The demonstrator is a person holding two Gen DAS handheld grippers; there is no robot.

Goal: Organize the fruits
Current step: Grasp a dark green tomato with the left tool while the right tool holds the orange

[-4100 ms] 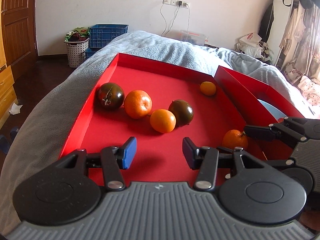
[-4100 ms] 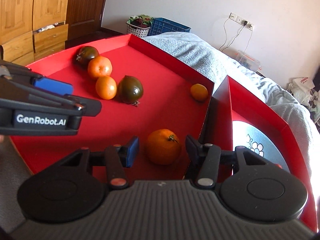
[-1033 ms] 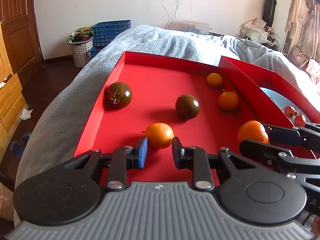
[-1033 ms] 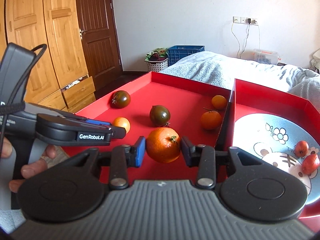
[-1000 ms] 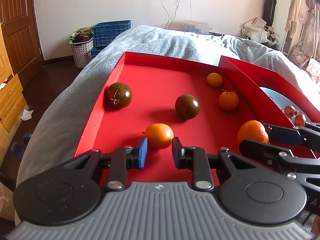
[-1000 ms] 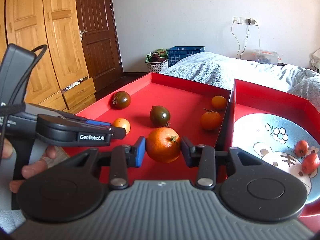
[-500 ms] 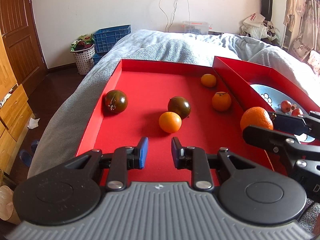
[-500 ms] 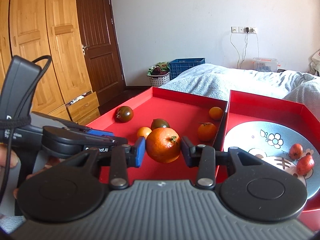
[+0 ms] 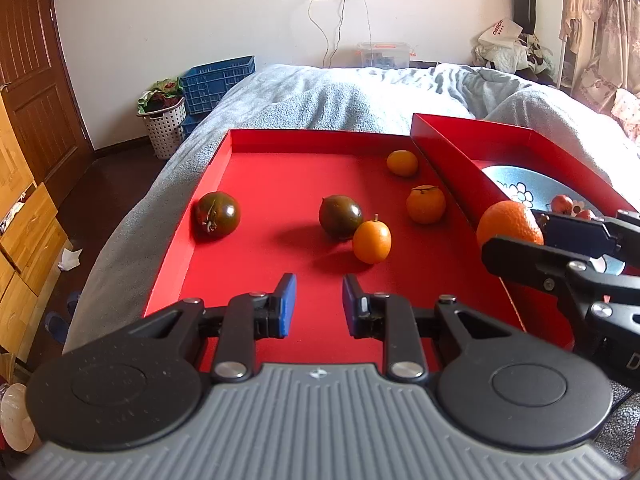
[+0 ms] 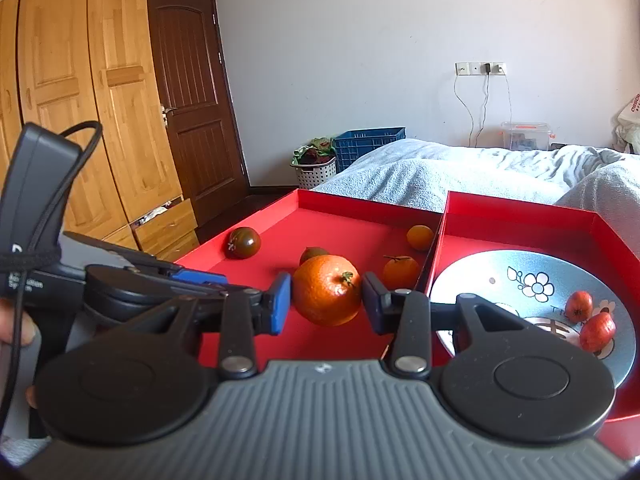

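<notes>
Little can be read. A white bag (image 9: 501,31) on the clutter beyond the bed (image 9: 360,96) carries red letters, seemingly "OSCO", though they are small. On the plate (image 10: 500,280) a few grey letters beginning "TI" sit beside the small red fruits. The print on the left gripper's handle is too blurred.

White wall (image 10: 360,40), dark door (image 10: 192,92), wooden wardrobe (image 10: 80,100) (one drawer ajar); grey-blanketed bed (image 9: 360,96), blue crate (image 9: 218,80) beyond.
</notes>
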